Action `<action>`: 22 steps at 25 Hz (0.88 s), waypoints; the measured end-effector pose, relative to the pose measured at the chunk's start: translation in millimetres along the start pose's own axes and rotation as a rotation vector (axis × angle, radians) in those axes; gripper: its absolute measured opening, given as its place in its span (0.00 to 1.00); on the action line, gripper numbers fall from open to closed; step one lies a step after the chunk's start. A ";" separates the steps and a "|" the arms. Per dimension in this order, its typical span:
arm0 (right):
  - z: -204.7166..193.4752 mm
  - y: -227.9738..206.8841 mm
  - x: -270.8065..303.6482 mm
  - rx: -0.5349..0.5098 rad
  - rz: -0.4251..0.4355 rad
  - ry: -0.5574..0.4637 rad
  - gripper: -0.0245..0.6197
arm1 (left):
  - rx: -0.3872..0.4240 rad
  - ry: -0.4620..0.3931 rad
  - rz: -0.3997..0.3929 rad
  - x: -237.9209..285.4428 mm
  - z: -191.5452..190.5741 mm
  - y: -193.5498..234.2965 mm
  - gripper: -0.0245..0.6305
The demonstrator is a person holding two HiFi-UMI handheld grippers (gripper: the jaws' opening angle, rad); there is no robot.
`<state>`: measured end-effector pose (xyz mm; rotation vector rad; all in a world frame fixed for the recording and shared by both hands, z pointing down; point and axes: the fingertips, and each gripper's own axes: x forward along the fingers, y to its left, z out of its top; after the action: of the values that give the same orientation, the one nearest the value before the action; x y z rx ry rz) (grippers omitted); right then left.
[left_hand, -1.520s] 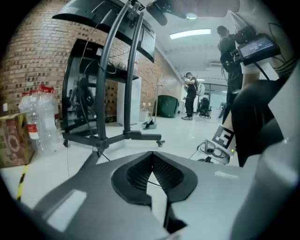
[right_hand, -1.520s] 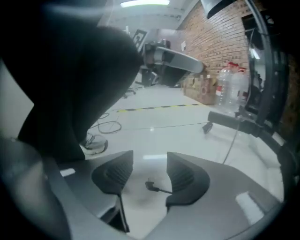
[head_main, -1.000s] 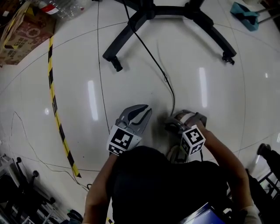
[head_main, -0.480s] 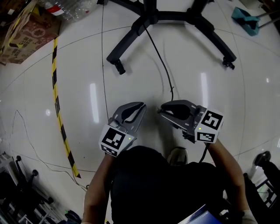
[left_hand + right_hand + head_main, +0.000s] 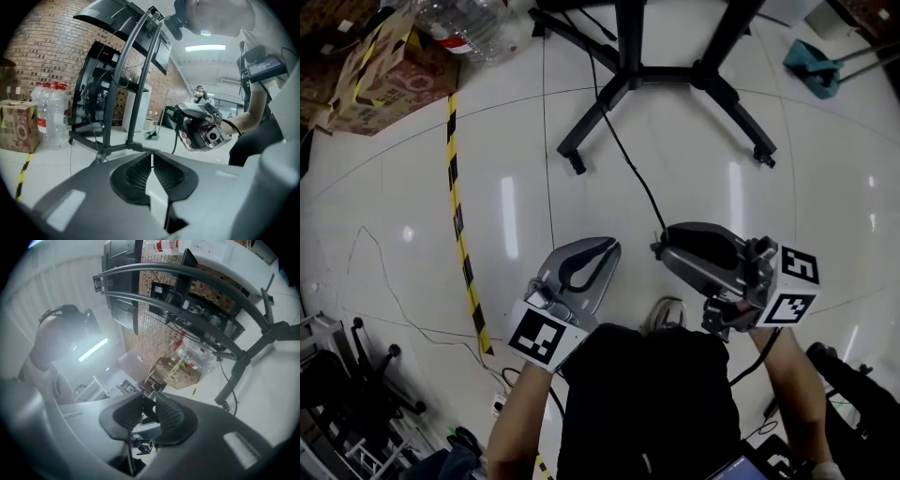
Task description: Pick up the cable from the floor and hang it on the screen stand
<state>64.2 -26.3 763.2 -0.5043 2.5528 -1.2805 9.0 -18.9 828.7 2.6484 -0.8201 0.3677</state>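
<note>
Right gripper [image 5: 659,248]: the jaws have just been closing and now pinch the end of the black cable [image 5: 637,183]. The cable runs from the tips down to the floor at the foot of the screen stand [image 5: 666,73]. Left gripper [image 5: 612,247]: jaws pressed together, empty. We judge pickup done and the carry in hand; next we must drape the cable over a stand bar without losing the pinch. Count: two grippers, one held cable, one stand.

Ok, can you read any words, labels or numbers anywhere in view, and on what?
No text is legible.
Cardboard box: printing, too blurred to read.
Bottles: red labels, too small to read.
Marker cube: square black-and-white pattern only, no words.
</note>
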 end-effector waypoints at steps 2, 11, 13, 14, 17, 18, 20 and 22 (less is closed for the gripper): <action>27.8 43.4 5.0 0.021 0.011 -0.004 0.17 | 0.005 -0.026 -0.011 -16.3 52.0 -18.8 0.09; 161.9 244.8 33.2 0.075 0.016 -0.028 0.17 | -0.005 -0.099 0.064 -119.9 306.5 -74.6 0.08; 190.4 285.9 42.3 0.035 0.029 -0.007 0.17 | 0.021 -0.121 0.090 -139.1 365.7 -78.7 0.08; 201.2 305.0 45.5 0.013 0.035 0.007 0.17 | 0.033 -0.128 0.099 -148.7 391.3 -81.8 0.08; 232.9 352.0 49.3 -0.053 0.075 0.041 0.17 | 0.079 -0.159 0.119 -176.3 458.7 -90.1 0.08; 246.8 362.2 50.0 -0.075 0.093 0.052 0.17 | 0.096 -0.173 0.126 -184.2 479.5 -90.0 0.07; 278.6 378.1 52.4 -0.119 0.124 0.071 0.17 | 0.154 -0.194 0.139 -196.5 517.5 -86.4 0.07; 308.7 395.8 56.5 -0.167 0.141 0.081 0.17 | 0.227 -0.205 0.148 -206.7 546.8 -84.1 0.07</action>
<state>46.8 -52.9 259.1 -0.3028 2.7230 -1.0664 -29.3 -67.5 241.5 2.8790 -1.1015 0.2395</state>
